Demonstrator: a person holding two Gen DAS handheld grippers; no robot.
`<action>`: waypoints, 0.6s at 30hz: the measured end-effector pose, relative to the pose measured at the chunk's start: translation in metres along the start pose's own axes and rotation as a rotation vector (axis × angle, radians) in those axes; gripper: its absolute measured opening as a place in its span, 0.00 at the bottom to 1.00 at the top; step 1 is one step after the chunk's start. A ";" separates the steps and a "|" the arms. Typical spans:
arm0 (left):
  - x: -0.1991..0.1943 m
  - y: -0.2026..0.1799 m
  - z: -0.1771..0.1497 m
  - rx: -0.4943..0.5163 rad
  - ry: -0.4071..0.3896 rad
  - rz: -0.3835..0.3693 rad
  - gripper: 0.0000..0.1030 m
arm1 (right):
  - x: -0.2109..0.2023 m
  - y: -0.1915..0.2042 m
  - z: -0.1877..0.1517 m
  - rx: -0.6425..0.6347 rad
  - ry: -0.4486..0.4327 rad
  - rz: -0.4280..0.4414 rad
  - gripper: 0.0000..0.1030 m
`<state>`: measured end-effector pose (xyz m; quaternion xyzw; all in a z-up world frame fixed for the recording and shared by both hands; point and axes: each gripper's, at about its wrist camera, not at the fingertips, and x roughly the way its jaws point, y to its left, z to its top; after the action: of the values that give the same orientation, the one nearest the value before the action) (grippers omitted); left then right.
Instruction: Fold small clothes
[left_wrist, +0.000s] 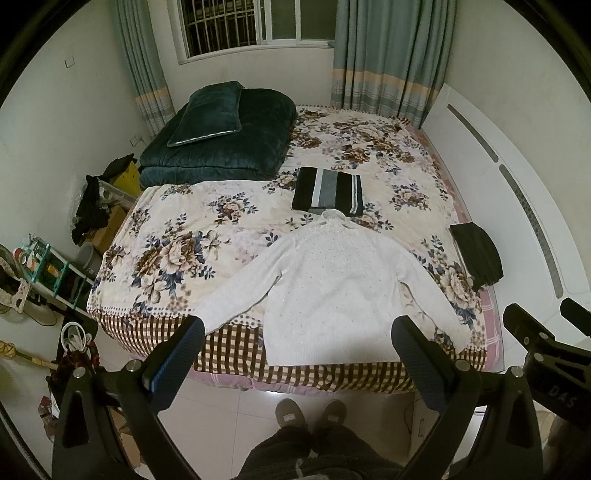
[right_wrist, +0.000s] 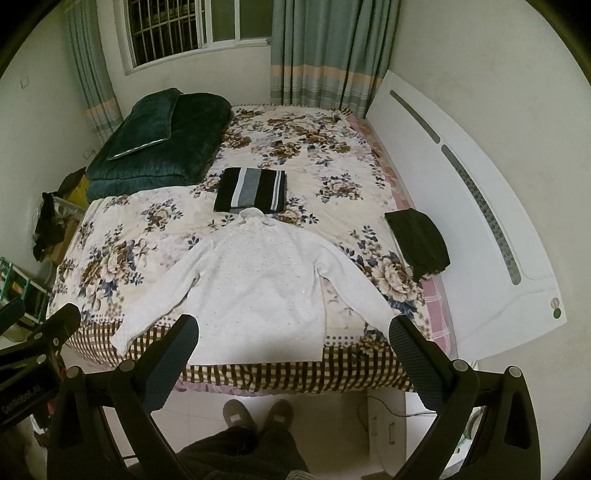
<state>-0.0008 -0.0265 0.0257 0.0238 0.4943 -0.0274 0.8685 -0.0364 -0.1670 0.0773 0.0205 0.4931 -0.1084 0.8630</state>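
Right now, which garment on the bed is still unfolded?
The white sweater, spread flat with both sleeves out at the near edge. The striped one and the black one are already folded.

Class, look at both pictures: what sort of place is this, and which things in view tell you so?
Most likely a home bedroom. A bed with a floral cover fills the room, a folded dark green quilt with a pillow lies at its far corner, and curtains hang beside a barred window.

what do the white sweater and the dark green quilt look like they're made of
White sweater: a soft knit, probably wool or acrylic, matte, with a dotted, textured weave and some small glints.
Dark green quilt: looks like plush velvet or fleece; its thick folds carry a soft sheen.
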 end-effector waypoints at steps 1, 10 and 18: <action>0.000 0.001 -0.001 0.001 -0.001 0.002 1.00 | 0.001 0.000 -0.001 0.002 -0.001 0.001 1.00; 0.008 -0.006 0.005 0.008 -0.026 0.021 1.00 | 0.001 0.001 0.003 0.036 0.010 0.006 1.00; 0.114 -0.010 0.028 0.027 -0.119 0.078 1.00 | 0.099 -0.058 -0.023 0.250 0.051 -0.048 1.00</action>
<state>0.0808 -0.0410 -0.0579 0.0529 0.4401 -0.0014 0.8964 -0.0198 -0.2368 -0.0151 0.1190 0.4980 -0.1892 0.8379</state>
